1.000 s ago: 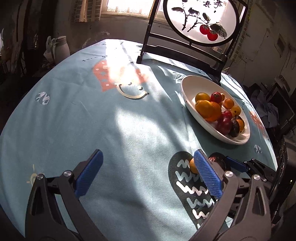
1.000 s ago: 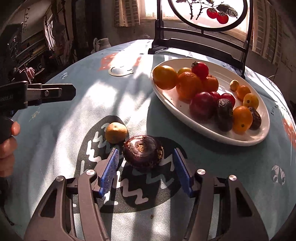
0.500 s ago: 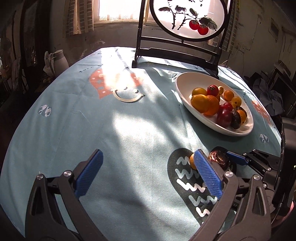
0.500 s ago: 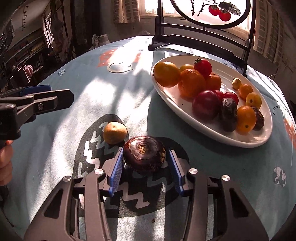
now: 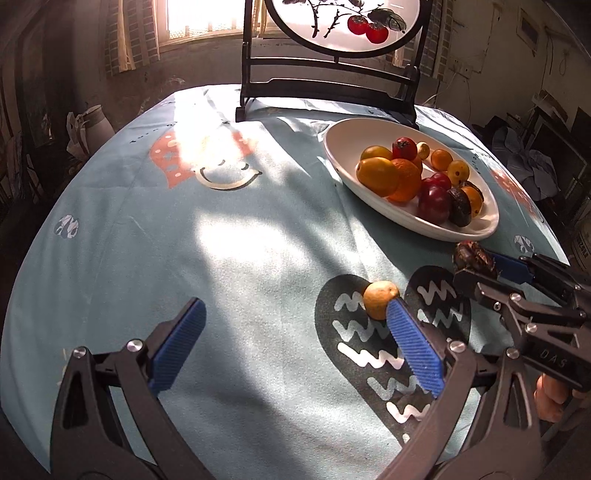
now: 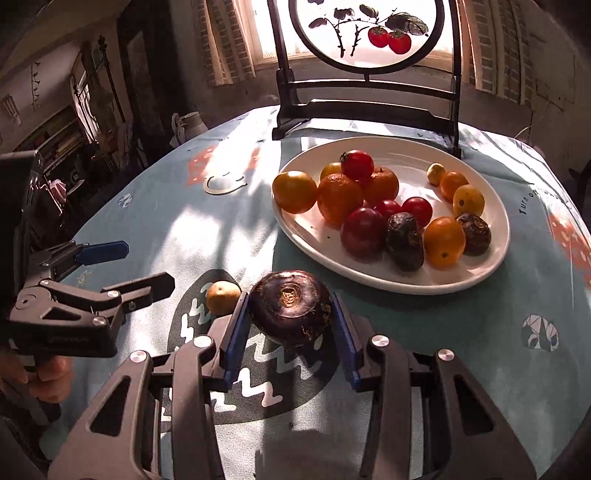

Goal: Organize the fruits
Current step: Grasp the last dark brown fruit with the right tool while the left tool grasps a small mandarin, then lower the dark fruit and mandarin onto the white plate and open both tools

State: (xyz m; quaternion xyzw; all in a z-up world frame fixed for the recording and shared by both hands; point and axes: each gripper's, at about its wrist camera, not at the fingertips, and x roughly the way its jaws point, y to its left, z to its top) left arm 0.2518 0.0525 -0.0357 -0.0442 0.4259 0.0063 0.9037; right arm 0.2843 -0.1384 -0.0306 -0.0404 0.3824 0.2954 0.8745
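Now the right gripper (image 6: 290, 325) pinches a dark purple fruit (image 6: 290, 307) between its blue fingers (image 6: 233, 334), both pads pressed against its sides. The fruit sits above a dark heart print (image 6: 258, 369) on the blue cloth of the desk (image 6: 461, 350), and whether it rests on the cloth or is lifted clear cannot be told. Just beside it, to the left, lies a small orange (image 6: 222, 297), apart from the pad. Beyond them stands a white oval plate (image 6: 399, 155), holding oranges, red tomatoes, small yellow fruits and two dark fruits.

From the left wrist view, the left gripper (image 5: 295, 343) hangs with its fingers (image 5: 413, 347) spread wide and nothing between them. The small orange (image 5: 380, 303) lies just past the tip of its right finger, partly hidden by it. Farther right, the dark purple fruit (image 5: 474, 257) shows in the right gripper (image 5: 495, 267), near the rim of the plate (image 5: 347, 133).

A round painted screen (image 6: 369, 33) on a black stand rises at the far edge of the desk, with a pale jug (image 5: 94, 122) off to the left beyond it.
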